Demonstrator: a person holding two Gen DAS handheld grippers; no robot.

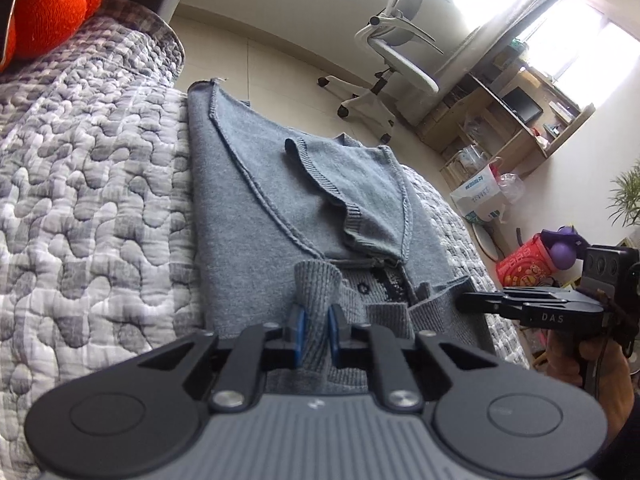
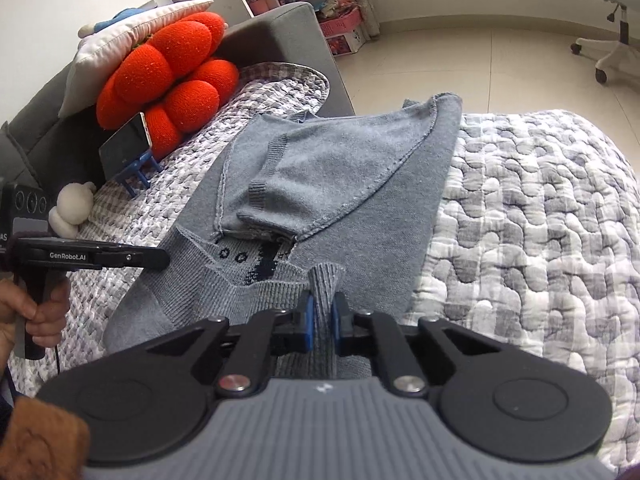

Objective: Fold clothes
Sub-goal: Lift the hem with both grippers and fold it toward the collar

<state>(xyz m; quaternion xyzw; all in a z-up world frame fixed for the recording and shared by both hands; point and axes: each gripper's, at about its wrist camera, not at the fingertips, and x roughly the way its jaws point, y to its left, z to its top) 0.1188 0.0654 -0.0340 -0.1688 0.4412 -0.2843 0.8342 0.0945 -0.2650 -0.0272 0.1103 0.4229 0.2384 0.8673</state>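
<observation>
Grippers point(image 1: 316, 326) point(image 2: 323, 320) pinching sweater point(image 1: 248, 216) hem

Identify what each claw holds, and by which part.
Both the left claw and right claw pinch the grey sweater by its ribbed bottom hem.

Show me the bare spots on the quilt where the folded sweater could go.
Widest bare quilt lies on the right hand-held gripper's side of the grey sweater, out to the bed edge. A second patch lies beyond the left hand-held gripper, below the red cushion. Around the phone stand and white plush it is crowded.
</observation>
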